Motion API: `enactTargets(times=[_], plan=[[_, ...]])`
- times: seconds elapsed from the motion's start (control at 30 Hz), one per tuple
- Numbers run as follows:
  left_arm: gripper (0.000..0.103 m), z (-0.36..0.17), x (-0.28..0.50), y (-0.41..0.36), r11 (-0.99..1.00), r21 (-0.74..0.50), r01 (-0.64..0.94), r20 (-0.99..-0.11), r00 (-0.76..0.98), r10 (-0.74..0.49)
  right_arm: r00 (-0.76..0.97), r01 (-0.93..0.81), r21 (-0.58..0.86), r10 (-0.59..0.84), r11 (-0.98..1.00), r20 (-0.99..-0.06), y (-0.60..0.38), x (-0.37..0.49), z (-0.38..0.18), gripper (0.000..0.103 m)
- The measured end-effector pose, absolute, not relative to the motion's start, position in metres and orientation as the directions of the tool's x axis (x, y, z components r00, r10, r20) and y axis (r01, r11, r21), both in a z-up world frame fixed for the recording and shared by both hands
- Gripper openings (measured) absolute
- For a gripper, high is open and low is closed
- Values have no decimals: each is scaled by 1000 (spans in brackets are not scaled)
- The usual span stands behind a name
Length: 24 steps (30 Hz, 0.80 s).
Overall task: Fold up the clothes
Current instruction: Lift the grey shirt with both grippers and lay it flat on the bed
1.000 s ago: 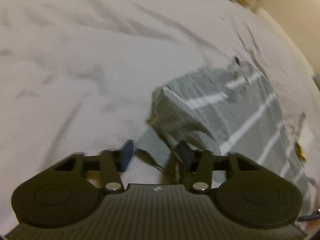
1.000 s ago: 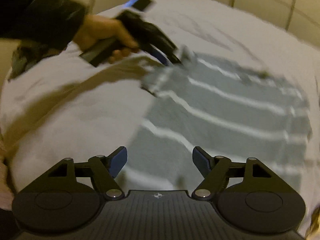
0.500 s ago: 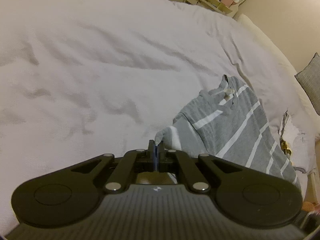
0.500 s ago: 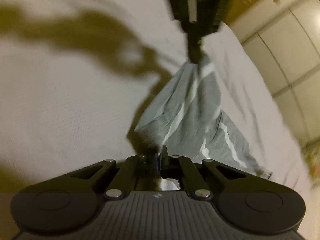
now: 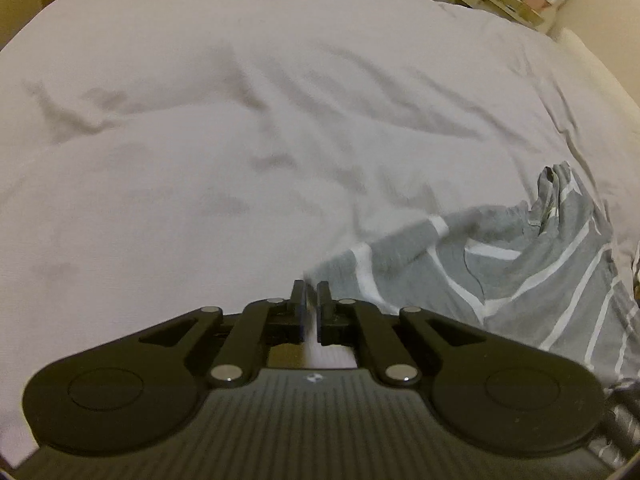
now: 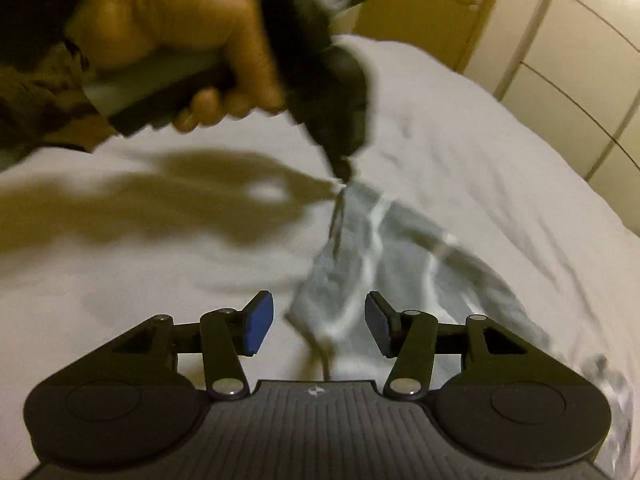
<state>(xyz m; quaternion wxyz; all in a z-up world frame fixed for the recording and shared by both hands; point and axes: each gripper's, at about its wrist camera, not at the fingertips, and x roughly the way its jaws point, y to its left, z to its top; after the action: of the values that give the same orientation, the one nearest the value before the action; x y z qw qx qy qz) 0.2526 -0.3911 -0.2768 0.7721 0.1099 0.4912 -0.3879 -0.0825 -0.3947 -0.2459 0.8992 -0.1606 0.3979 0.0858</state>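
Since half a second earlier, the right gripper (image 6: 319, 322) had let go and spread its 2 fingers, the cloth's loose corner hanging between them. Left to right: the left gripper (image 5: 311, 307) was nearly pressed together, pinching an edge of the grey striped shirt (image 5: 520, 276), which trailed rightward over the white bedspread (image 5: 240, 120). Keeping that pinch taut would help the right gripper retake a corner cleanly.

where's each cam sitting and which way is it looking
Left wrist: on the left claw, looking across the white bedcover; its near-closed fingers pinch the grey striped shirt.
Right wrist: on the open right claw, facing the person's hand holding the left claw.
Shared: shirt, bedcover, left claw.
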Motion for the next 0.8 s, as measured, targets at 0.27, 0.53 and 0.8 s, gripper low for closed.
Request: enactTargets(times=[0.27,0.53,0.8], plan=[[25,-243,124,-374,569,-224,791,-820,163,-549,571,16,-310,-263,951,-778,-520,-246,-204,59],[41,-250,-70,-381,465,-449,763,-814,-134,-566,364,10,-410,-385,912,-848,-622,-411,-230,63],[42,-319,-162,-386,642,-576,506,-803,-205,-559,402,-62,-361,-307,931,-862,-662,-451,-251,73]])
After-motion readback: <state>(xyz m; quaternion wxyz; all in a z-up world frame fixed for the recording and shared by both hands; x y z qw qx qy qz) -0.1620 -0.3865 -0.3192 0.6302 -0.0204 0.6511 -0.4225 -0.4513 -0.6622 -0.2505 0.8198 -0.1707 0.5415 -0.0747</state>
